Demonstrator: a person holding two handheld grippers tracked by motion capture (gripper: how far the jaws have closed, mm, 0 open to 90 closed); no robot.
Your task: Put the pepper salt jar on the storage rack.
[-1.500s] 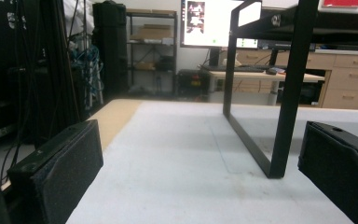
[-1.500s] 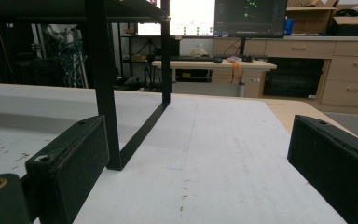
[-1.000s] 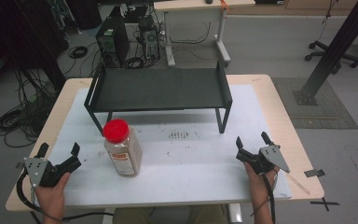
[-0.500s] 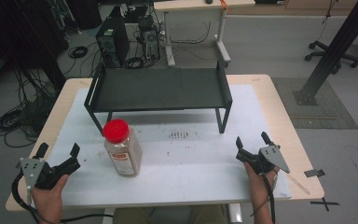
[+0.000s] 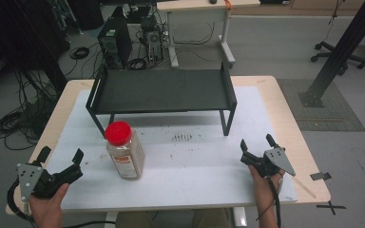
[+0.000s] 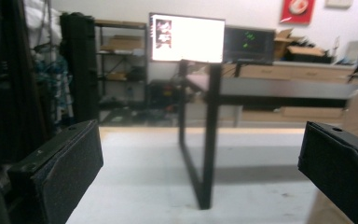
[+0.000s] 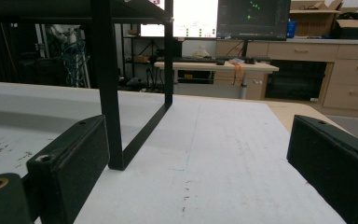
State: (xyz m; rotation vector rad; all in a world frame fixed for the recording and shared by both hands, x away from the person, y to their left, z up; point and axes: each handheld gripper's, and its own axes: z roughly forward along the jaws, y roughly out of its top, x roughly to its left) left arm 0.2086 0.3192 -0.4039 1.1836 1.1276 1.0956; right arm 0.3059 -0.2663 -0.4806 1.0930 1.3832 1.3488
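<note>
The left hand-held gripper rests low at the near left corner of the desk, its two black, blocky jaws spread wide with nothing between them; in the left gripper view their inner faces look flat and finely grained, like rubber padding. Just ahead of it and a little to its right stands the jar, a tall clear plastic container with squared shoulders, a round red screw lid and a pale granular filling behind an orange-and-white label; it is upright and apart from the jaws. The right hand-held gripper sits at the near right of the desk, well apart from the jar, which lies far off to its left. Its jaws are also spread, empty, and a grey three-cornered plate tops it. Beyond both grippers stands a low shelf of thin, square-section black metal with a flat matte deck and raised end rails; one of its slim legs rises straight ahead of the right gripper in that gripper's own view. The desk is pale wood covered by a white sheet marked with small dark scuffs.
</note>
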